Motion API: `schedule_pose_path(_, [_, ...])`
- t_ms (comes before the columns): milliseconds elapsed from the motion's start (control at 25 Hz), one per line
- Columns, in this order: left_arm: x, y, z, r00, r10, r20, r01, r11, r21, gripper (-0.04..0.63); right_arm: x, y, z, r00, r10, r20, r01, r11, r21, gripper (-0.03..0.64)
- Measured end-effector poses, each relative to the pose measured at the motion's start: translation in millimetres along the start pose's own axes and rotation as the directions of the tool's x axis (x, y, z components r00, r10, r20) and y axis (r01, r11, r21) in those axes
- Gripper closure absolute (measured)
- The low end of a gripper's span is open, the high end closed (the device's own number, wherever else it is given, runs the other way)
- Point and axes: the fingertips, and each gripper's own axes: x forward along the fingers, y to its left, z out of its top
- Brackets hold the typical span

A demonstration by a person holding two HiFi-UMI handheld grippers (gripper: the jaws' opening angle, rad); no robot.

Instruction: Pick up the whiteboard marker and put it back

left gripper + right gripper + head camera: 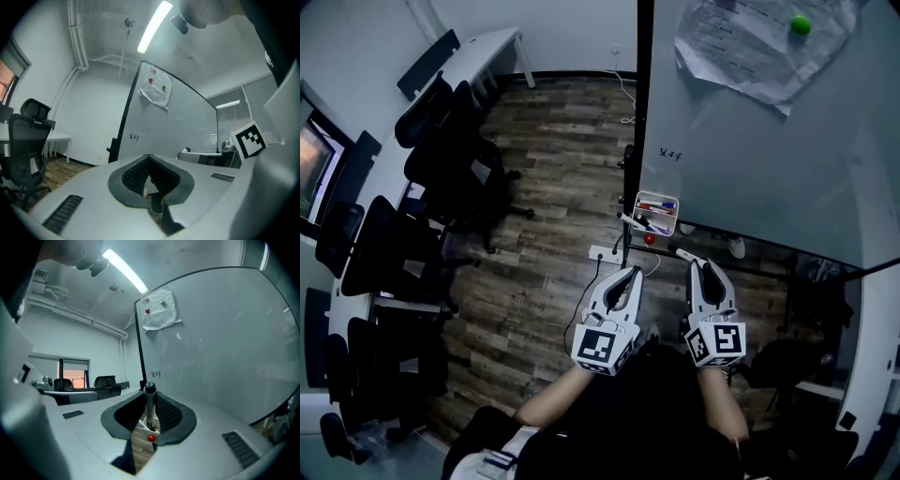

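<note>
Whiteboard (769, 159) fills the right of the head view, standing upright over a wood floor. A crumpled paper sheet (759, 42) is pinned near its top by a green magnet (801, 25). Low on its left side hangs a small white marker tray (657, 195), already holding a few markers with coloured caps.

Both grippers are held out level towards the board. The left gripper (625, 277) has its jaws together at the tips with nothing between them, and it sits off to the side of the tray. The right gripper (703, 272) has its jaws clamped on the whiteboard marker (150, 411). In the right gripper view the marker stands upright with its black cap on top. The gripper is near the tray but not yet over it. A small red ball (649, 239) shows just below the tray.

The step in hand looks like the return: carrying the marker to the tray. To do it well:
- Bring the right gripper above the tray's open top.
- Line the marker's lower end up with a free gap between the markers already there.
- Lower it slowly so it does not knock them or catch the rim.
- Part the jaws only once the marker's lower end is well inside the tray.
- Keep the left gripper clear throughout.
</note>
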Motion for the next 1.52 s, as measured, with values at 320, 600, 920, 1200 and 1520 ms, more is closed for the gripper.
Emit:
schedule_pose_path(320, [2.8, -11.1, -0.1, 1.000, -0.028, 0.003, 0.028, 0.999, 0.040, 0.588, -8.5, -4.1, 4.5, 1.000, -0.012, 0.012, 0.012, 1.000, -0.011, 0.535])
schedule_pose_path(600, [2.6, -13.4, 3.4, 0.999, -0.026, 0.024, 0.026, 0.999, 0.018, 0.586, -14.8, -3.7, 2.7, 1.000, -0.015, 0.008, 0.015, 1.000, -0.014, 0.535])
schedule_pose_path(920, [-1.4, -13.4, 3.3, 0.999, -0.035, 0.018, 0.034, 0.999, 0.024, 0.586, -16.1, -0.1, 3.1, 1.000, -0.017, 0.012, 0.017, 1.000, -0.014, 0.535])
schedule_pose_path(1200, [-11.3, -10.7, 2.8, 0.999, -0.044, 0.014, 0.043, 0.999, 0.025, 0.586, -19.2, 10.3, 3.5, 1.000, -0.023, 0.013, 0.023, 1.000, -0.012, 0.535])
schedule_pose_path(1520, [-24.9, -6.0, 5.1, 0.998, -0.068, 0.012, 0.068, 0.998, 0.011, 0.586, -27.6, 20.4, 4.1, 0.998, -0.062, 0.021, 0.063, 0.998, -0.019, 0.535])
